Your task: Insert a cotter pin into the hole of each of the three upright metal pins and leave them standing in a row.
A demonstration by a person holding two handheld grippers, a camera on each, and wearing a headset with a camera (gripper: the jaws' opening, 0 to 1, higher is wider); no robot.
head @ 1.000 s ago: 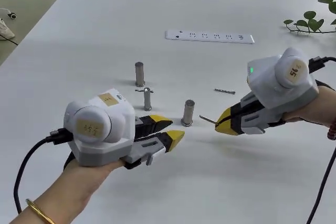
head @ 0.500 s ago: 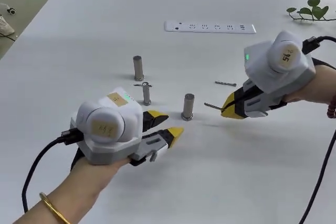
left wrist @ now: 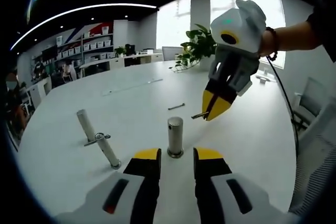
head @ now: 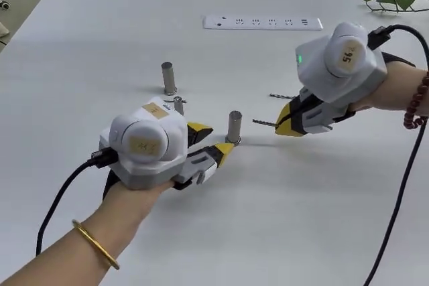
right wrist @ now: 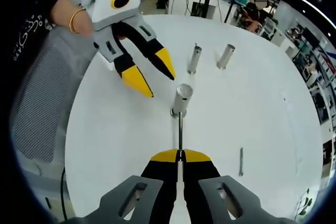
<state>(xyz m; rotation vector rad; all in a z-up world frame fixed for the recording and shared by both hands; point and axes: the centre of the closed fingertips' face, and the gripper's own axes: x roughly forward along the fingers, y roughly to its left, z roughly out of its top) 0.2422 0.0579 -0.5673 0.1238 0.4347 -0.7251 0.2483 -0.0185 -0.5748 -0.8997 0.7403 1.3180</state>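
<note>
Right gripper (head: 280,128) clenched on cotter pin (head: 263,123), aimed at nearest metal pin (head: 234,126); left gripper (head: 216,138) released, should brace it next.

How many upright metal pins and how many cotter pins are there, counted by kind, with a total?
Upright metal pins: 3 (near pin, middle pin, far pin).
Cotter pins: 3 (inserted cotter pin through the middle pin, held cotter pin in the right gripper, loose cotter pin lying flat).
Total: 6.
</note>
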